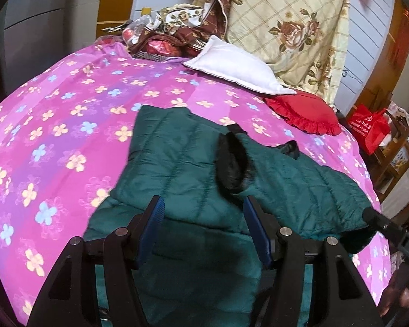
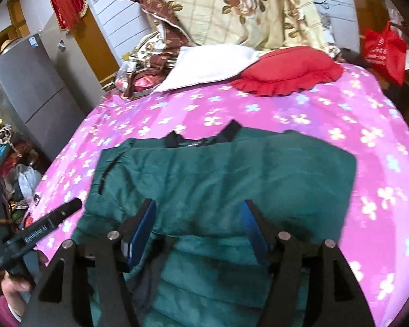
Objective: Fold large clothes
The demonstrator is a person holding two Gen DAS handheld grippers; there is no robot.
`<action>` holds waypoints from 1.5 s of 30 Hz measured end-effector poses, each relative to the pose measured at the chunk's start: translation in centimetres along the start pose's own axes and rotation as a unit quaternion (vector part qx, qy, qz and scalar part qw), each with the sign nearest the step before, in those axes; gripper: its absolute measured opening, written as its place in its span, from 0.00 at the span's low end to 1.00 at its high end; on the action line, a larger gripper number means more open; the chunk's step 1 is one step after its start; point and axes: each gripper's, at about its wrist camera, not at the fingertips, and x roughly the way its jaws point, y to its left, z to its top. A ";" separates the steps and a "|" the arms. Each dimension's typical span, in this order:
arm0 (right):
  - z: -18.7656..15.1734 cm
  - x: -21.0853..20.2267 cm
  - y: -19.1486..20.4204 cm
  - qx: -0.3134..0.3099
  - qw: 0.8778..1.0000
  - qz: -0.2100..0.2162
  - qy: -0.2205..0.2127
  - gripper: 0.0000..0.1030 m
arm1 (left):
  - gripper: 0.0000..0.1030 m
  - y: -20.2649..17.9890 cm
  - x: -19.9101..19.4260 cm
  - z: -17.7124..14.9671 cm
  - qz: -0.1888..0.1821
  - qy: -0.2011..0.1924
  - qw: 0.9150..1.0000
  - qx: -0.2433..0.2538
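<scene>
Green quilted jacket (image 1: 193,163) lies spread on the bed (image 1: 54,125), directly ahead of and beneath both grippers. Left gripper (image 1: 204,215) stands with jaws apart, holding nothing, over a folded-in panel of the padding. Right gripper (image 2: 199,218) is likewise apart and empty above the jacket's near part. Judgement: folding is under way, with a side apparently laid across the body. The next move likely calls for closing both grippers on a near edge and carrying it toward the black collar (image 2: 229,133).
</scene>
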 end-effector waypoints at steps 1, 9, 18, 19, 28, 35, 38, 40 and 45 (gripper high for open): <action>-0.1 -0.3 -0.5 -0.002 1.000 -0.006 0.000 0.66 | 0.42 -0.4 0.2 0.1 -0.003 0.002 1.000 0.000; -0.6 -2.2 -2.6 0.012 1.000 -0.006 -0.017 0.67 | 0.44 -2.4 1.4 0.5 -0.013 0.010 1.000 0.013; -0.9 -4.0 -4.3 0.026 0.999 -0.017 -0.038 0.72 | 0.51 -2.3 4.8 1.8 -0.043 0.033 0.998 -0.029; -1.0 -4.2 -4.6 0.027 0.999 -0.020 -0.040 0.73 | 0.51 -2.2 5.2 1.8 -0.044 0.038 0.998 -0.034; -1.3 -4.1 -7.0 0.047 0.997 -0.044 -0.038 0.73 | 0.07 -2.5 6.8 1.6 -0.049 0.039 0.998 -0.028; -1.1 -2.0 -8.2 0.084 0.995 -0.052 -0.029 0.74 | 0.03 -0.1 4.3 4.3 -0.034 -0.007 0.999 -0.026; -0.9 0.4 -7.4 0.083 0.996 -0.038 -0.016 0.74 | 0.02 1.5 3.7 4.7 -0.019 -0.018 0.999 -0.024; -0.7 2.0 -6.6 0.073 0.997 -0.036 -0.012 0.74 | 0.02 2.5 3.8 4.7 -0.005 -0.017 1.000 -0.023; 0.5 5.9 -4.4 0.025 0.999 -0.043 0.005 0.74 | 0.01 5.0 4.9 4.1 0.016 -0.009 0.999 -0.035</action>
